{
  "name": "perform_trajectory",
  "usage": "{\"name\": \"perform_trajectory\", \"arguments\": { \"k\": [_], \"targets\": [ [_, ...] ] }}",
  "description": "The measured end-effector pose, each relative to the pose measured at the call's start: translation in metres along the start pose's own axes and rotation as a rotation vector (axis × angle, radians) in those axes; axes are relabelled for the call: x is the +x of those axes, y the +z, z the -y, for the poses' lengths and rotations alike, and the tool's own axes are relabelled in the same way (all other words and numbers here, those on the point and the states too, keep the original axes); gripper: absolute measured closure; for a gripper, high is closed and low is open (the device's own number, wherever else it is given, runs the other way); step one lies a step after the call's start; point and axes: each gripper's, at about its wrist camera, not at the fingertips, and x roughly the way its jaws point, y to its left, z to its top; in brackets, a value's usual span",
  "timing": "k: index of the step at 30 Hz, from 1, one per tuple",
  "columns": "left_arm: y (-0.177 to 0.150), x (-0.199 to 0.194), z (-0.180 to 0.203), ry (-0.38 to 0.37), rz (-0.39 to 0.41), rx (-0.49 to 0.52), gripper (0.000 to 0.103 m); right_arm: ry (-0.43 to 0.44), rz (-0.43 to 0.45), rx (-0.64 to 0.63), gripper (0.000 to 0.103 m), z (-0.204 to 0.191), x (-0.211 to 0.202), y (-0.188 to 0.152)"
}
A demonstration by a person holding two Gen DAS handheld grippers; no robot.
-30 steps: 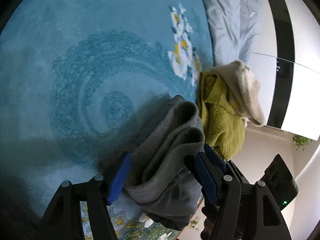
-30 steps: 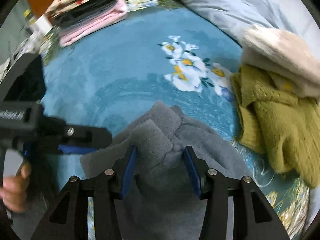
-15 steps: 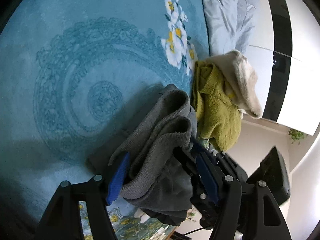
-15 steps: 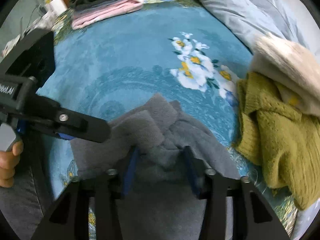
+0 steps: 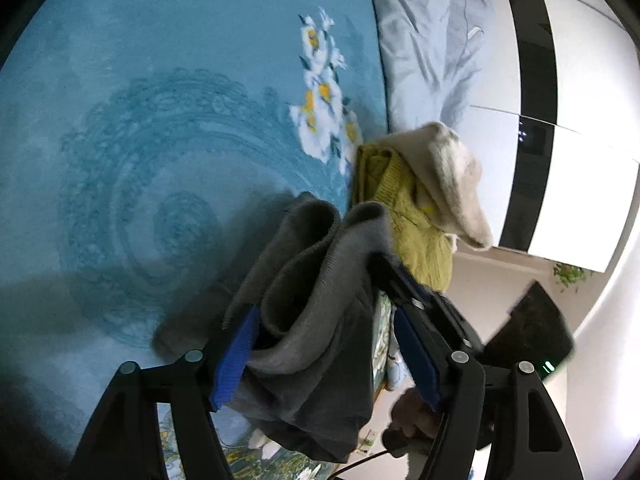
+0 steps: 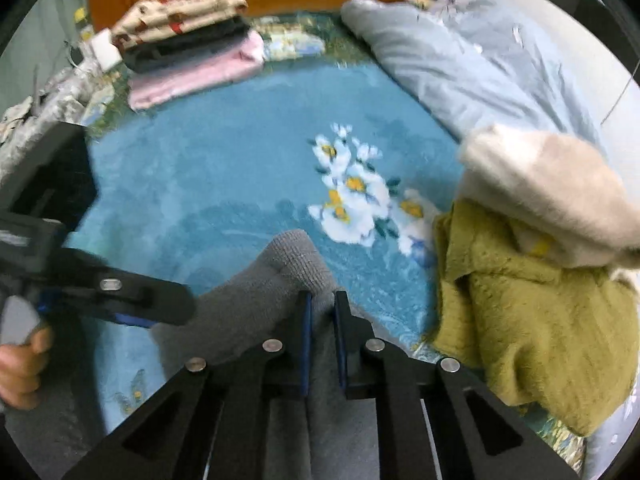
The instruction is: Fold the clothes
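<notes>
My right claw is closing on the grey knit garment, and a thin ridge of it is pinched between the blue pads right now. The bulk of the garment humps up just ahead of that claw and to its left, a rounded, ribbed fold, soft and thick, while more grey cloth runs back under the black arms toward me.

Over on the other side, my left claw stands wide, its ridged blue pads either side of a fat bundle of the same garment. The near pad touches the fabric; the far one looks just clear of it, so I call this one released around the bundle. The cloth folds into two loose rolls with a stitched hem edge showing, then sags heavily below the claw.

Ahead of both claws lies the bed's teal blanket, plush, with a swirled medallion pattern and a spray of white and yellow flowers.

To the right of my right claw sits an olive-green chunky knit, crumpled, with a fuzzy cream garment on top of it. Beyond those, a pale grey-blue quilt, smooth and puffy. Far ahead and left, a neat folded stack: patterned, dark, then pink at the bottom.
</notes>
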Motion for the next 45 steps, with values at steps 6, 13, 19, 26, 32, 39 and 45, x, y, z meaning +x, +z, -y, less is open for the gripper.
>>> {"name": "perform_trajectory", "arguments": {
  "k": [6,13,19,26,32,39,45],
  "targets": [
    [0.002,-0.009,0.004,0.04,0.073,0.022,0.029,0.022,-0.047,0.117,0.091,0.011,0.023,0.006],
    [-0.003,0.011,0.008,0.223,0.014,0.092,0.029,0.043,0.085,0.335,0.082,0.044,-0.041,-0.018],
    [-0.009,0.026,0.014,0.346,-0.001,0.177,0.035,0.01,0.045,0.573,0.074,0.067,-0.059,-0.105],
    [-0.017,0.01,0.03,0.274,0.054,0.273,0.088,0.034,0.019,0.728,0.074,0.075,-0.065,-0.155],
    [-0.015,-0.003,0.019,0.324,0.082,0.207,0.088,0.216,0.067,0.908,0.074,0.082,-0.054,-0.166],
    [-0.008,-0.009,0.006,0.197,0.077,0.083,0.011,0.291,0.132,0.955,0.047,0.08,-0.059,-0.182],
    [-0.003,-0.002,0.017,0.323,0.103,0.152,0.007,0.399,0.234,1.111,0.032,0.088,-0.059,-0.219]
  ]
}}
